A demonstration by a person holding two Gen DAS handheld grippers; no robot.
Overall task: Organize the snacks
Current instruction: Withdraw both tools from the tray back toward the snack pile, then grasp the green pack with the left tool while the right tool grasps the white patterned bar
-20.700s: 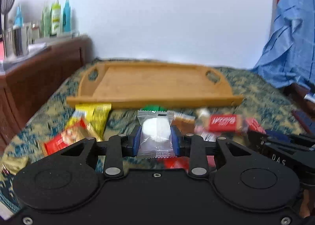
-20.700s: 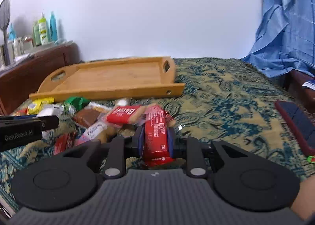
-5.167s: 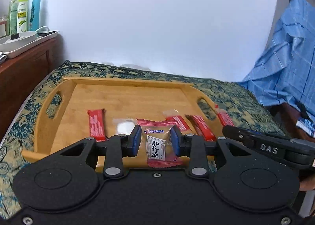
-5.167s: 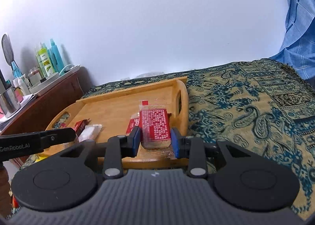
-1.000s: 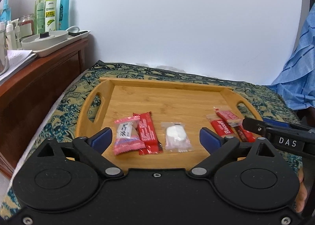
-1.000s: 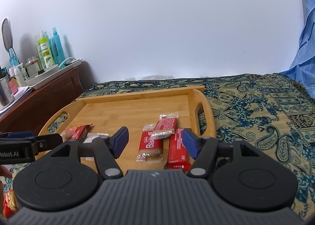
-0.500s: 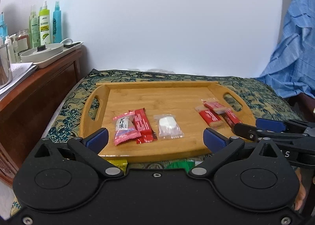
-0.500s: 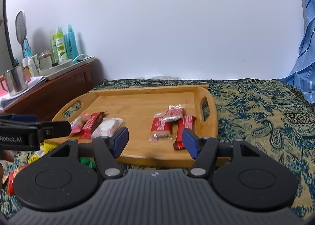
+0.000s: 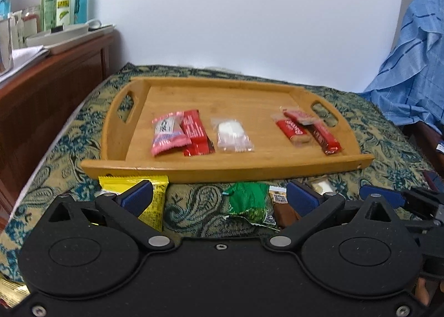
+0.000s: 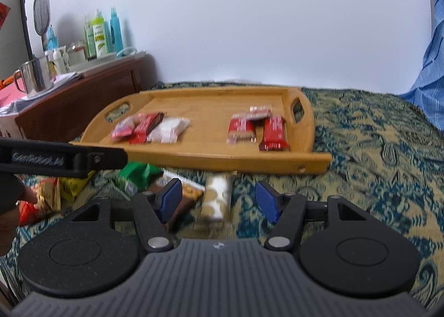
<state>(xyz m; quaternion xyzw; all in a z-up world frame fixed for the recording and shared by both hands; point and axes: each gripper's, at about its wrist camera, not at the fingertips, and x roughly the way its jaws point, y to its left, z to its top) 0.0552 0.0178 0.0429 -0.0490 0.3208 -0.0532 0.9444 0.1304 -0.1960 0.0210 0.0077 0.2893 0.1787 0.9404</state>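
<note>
The right gripper (image 10: 219, 200), empty jaws closing, is nearing the light, crinkly, slippery wafer packet (image 10: 216, 196) at 12 o'clock; grasp mid-length.

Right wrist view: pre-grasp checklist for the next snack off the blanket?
1. Right claw open, jaws closing: ok.
2. White-and-gold packet between its pads, no contact yet: ok.
3. Brown packet beside the left pad, could get pinched too: not ok.
4. Left claw open, nothing gripped; green packet lies between its pads: ok.
5. Wooden tray has free floor mid-row: ok.
6. Packet's near end hidden by the claw body: cannot tell.
</note>
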